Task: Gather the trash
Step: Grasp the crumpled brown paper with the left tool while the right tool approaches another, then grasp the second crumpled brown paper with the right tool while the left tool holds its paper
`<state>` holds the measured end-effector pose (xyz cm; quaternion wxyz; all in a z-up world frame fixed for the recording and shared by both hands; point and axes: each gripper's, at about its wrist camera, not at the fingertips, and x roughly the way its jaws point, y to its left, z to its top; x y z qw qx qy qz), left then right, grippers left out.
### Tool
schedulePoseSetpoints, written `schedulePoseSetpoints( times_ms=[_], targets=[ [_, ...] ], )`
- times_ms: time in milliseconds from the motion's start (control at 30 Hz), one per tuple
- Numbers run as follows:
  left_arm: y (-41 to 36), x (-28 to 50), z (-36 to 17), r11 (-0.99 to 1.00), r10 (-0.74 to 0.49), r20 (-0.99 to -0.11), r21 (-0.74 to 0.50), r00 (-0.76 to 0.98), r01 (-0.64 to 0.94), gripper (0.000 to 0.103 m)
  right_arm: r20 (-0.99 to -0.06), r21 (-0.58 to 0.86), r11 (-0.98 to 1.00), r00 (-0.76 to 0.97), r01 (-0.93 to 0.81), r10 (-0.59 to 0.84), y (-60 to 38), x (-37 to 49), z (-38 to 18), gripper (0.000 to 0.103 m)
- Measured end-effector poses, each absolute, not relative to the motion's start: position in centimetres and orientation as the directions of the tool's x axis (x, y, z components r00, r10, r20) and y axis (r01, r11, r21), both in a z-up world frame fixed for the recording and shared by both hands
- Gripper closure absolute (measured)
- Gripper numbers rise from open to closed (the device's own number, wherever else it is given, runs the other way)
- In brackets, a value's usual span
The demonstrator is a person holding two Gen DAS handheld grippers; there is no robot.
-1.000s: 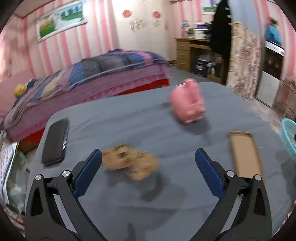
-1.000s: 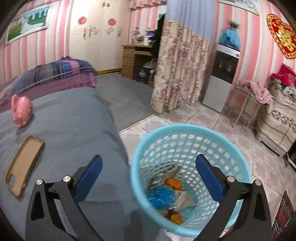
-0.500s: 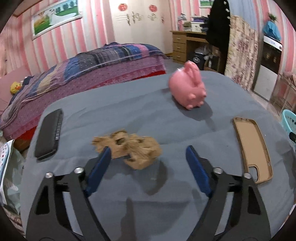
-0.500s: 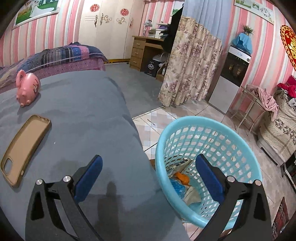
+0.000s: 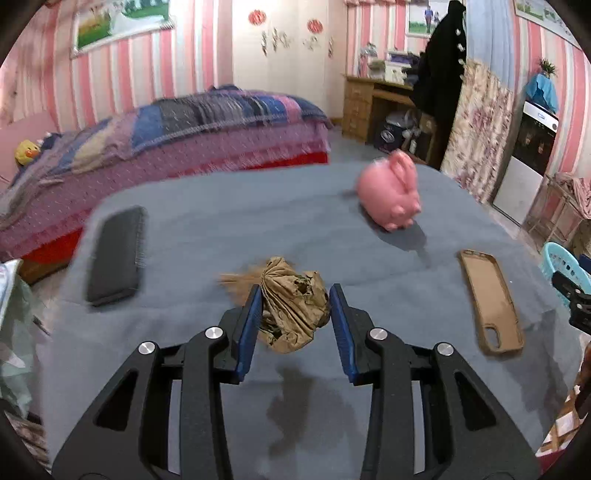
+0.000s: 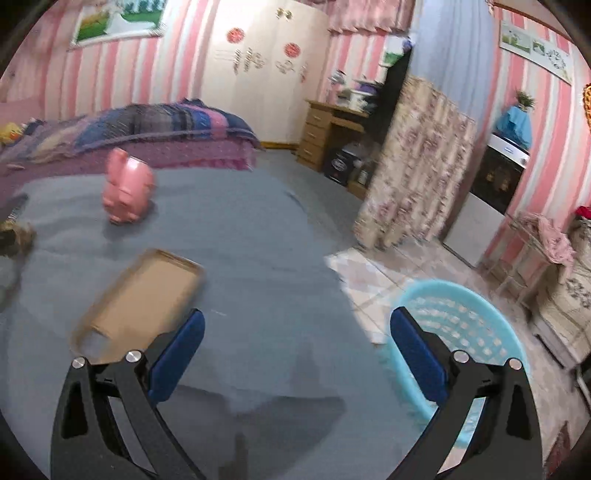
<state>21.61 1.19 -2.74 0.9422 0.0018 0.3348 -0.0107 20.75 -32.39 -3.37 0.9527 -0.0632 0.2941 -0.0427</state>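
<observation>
On the grey table point(image 5: 207, 229), the left gripper point(image 5: 295, 295) is closing around crumpled brown paper point(image 5: 293, 306); the right gripper point(image 6: 295, 328) hangs wide, empty.

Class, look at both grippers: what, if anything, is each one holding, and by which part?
The left gripper is closing around the crumpled brown paper, its pads at the wad's two sides. The right gripper holds nothing; its jaws stand wide apart.

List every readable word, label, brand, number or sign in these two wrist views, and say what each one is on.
None can be read.
Wardrobe doors: red round emblems and decorative marks, too blurred to tell as characters.
Dark appliance under the desk: a pale logo, too small to read.
White strip on the black cabinet: a small blue mark, illegible.
Framed wall pictures: landscapes, no text visible.
</observation>
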Motion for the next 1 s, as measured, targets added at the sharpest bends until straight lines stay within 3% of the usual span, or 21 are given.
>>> schedulePoseSetpoints(
  times_ms=[333, 533, 833, 900, 1000],
  targets=[
    [13.9, 21.6, -4.8, 0.954, 0.26, -0.618, 0.048, 0.742, -0.295, 0.067, -0.59, -0.071, 0.977, 0.799, -0.199, 0.12, -19.9, 23.1, -3.4, 0.005],
    [17.0, 21.7, -6.4, 0.928, 0.312, -0.627, 0.04, 0.714, -0.371, 0.067, -0.621, -0.036, 0.955, 0.755, -0.294, 0.21, -12.8, 25.1, -4.4, 0.005],
    [17.3, 22.1, -7.1, 0.932, 0.29, -0.647, 0.023, 0.706, -0.361, 0.067, -0.665, -0.003, 0.926, 0.692, -0.378, 0.28, -6.3, 27.8, -5.9, 0.006],
    [17.3, 22.1, -7.1, 0.932, 0.288, -0.648, 0.02, 0.705, -0.362, 0.067, -0.671, -0.004, 0.917, 0.681, -0.399, 0.293, -5.1, 28.5, -6.1, 0.008],
    [17.6, 22.3, -7.3, 0.932, 0.279, -0.655, 0.007, 0.702, -0.363, 0.067, -0.69, 0.008, 0.899, 0.648, -0.439, 0.322, -4.3, 29.4, -6.4, 0.029]
  ],
)
